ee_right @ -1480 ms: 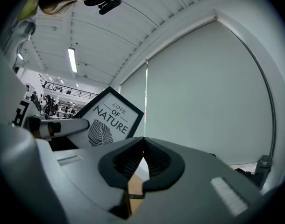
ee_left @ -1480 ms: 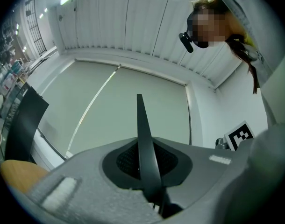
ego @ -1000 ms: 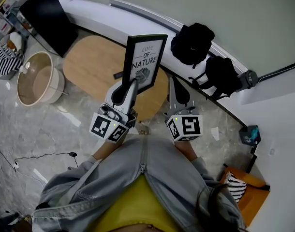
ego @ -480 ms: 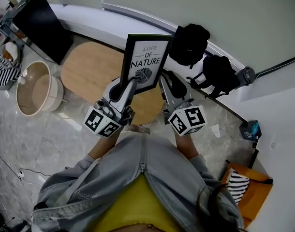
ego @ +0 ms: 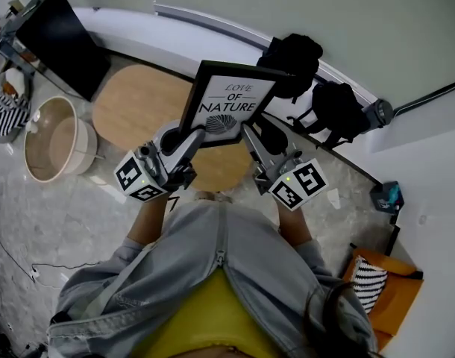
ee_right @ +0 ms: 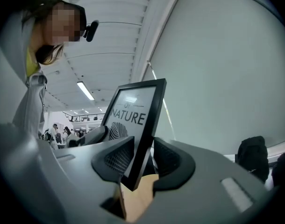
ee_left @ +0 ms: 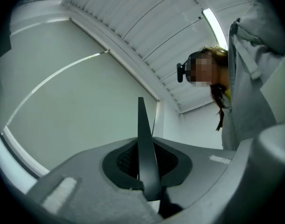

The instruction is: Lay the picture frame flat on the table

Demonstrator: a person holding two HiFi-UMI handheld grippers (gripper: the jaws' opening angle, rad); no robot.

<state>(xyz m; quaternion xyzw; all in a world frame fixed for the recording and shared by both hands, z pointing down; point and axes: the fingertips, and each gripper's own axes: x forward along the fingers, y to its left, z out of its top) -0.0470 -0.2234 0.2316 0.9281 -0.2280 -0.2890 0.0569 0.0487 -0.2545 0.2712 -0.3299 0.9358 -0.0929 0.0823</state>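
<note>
An oval tabletop of pale wood stands on a grey, mottled stone floor. To its left sits a round beige tub, and a flat black panel leans by the wall behind it. A black bag and a second bag, both soft and lumpy, rest against the wall just behind the picture frame. Nothing lies on the wood under it.

The picture frame is a thin rectangle with a narrow matt black border and a white print of lettering over a shell-like drawing. It is held over the tabletop's near right end. Its long axis runs from the lower edge, by the jaws, up and away toward the wall, and the printed face is tipped back toward the ceiling.

The left gripper has its jaws closed tight on the frame's slim left edge. The right gripper has just been opening its jaws, which now stand wide apart with the frame's lower right corner loose between them.
</note>
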